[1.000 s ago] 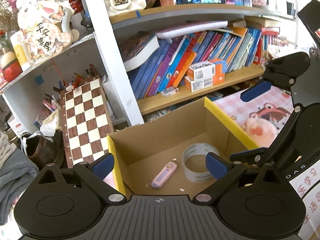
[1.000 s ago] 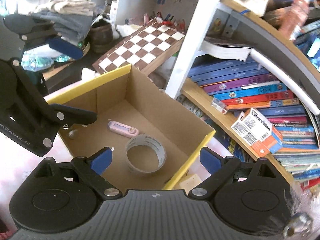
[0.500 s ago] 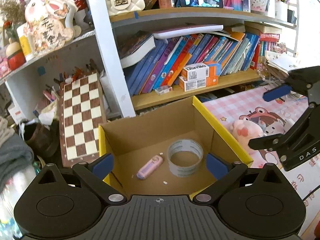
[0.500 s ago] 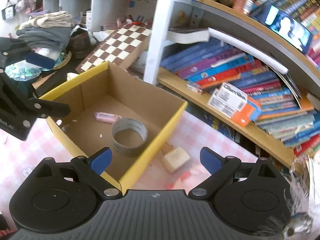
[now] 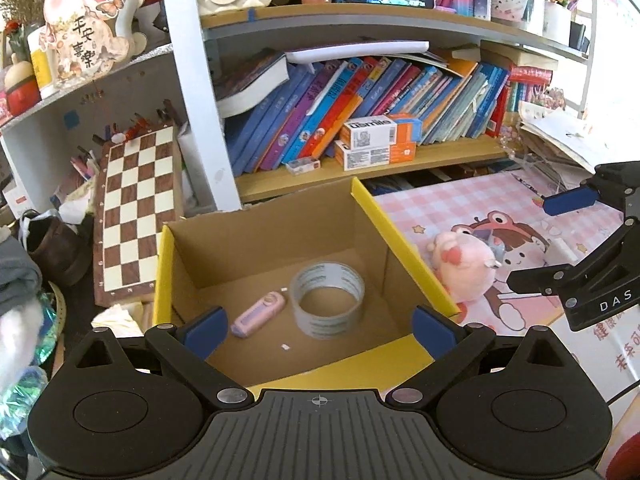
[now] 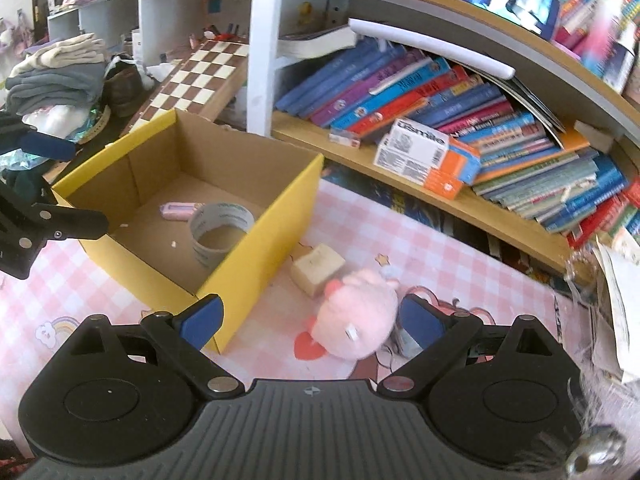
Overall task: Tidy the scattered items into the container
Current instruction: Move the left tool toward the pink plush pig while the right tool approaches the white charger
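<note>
A yellow-sided cardboard box (image 5: pixel 404 252) (image 6: pixel 280 224) stands on the pink checked mat. Inside it lie a roll of clear tape (image 5: pixel 327 305) (image 6: pixel 221 232) and a small pink device (image 5: pixel 259 314) (image 6: pixel 180 211). A pink plush toy (image 6: pixel 356 320) (image 5: pixel 466 266) and a beige block (image 6: pixel 318 268) lie on the mat to the right of the box. My left gripper (image 5: pixel 320 326) hangs open over the box's near edge with nothing between its fingers. My right gripper (image 6: pixel 310 316) is open just above the mat, its right fingertip (image 6: pixel 420 320) beside the plush toy.
A bookshelf (image 5: pixel 360 120) full of books and orange-white cartons (image 6: pixel 426 158) runs behind the mat. A chessboard (image 5: pixel 136 208) leans at the left, near folded clothes (image 6: pixel 60 76) and a brown shoe. Loose papers (image 5: pixel 560 136) pile at the right.
Both grippers pulled back from the box. The right one swung to the right, so the plush toy and beige block came into view beside its fingers. The box contents stayed put.
</note>
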### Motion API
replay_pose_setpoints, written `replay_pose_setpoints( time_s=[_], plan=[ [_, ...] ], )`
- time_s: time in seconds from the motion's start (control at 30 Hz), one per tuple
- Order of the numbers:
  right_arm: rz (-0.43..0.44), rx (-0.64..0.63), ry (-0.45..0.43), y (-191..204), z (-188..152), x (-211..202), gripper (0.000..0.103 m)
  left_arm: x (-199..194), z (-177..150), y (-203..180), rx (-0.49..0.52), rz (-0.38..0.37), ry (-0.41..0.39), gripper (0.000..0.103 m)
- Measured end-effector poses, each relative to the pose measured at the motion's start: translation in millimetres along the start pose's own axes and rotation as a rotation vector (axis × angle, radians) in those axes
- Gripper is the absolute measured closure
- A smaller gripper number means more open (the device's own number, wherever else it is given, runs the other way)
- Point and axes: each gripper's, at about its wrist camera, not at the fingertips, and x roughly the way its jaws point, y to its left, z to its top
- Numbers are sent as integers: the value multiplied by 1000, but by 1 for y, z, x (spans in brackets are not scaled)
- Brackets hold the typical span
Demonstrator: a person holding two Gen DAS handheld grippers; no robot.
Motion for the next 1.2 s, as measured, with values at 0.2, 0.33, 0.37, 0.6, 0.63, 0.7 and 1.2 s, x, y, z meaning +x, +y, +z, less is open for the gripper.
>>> replay_pose_setpoints(
  time_s=[0.2,0.33,0.37,0.6,0.63,0.7,1.2],
  plan=[
    [-5,31,4,-12,-14,-5,7,1,0,-12,-1,2,11,3],
    [-2,47,9,-20,-22,-7,7,2,0,-21,4,1,19,3],
    [-1,49,10,-22,-24,-7,7,2,1,-23,6,1,21,3],
    [-3,76,8,-38,-35,-10,7,5,3,-41,18,-1,29,3],
    [-4,81,8,-41,-37,-11,7,5,4,-44,19,-1,29,3],
    [-5,90,8,-46,-40,-12,7,6,5,-51,23,-3,30,3],
    [-30,157,13,-97,-74,-19,7,17,20,-111,74,-32,0,3]
  ],
)
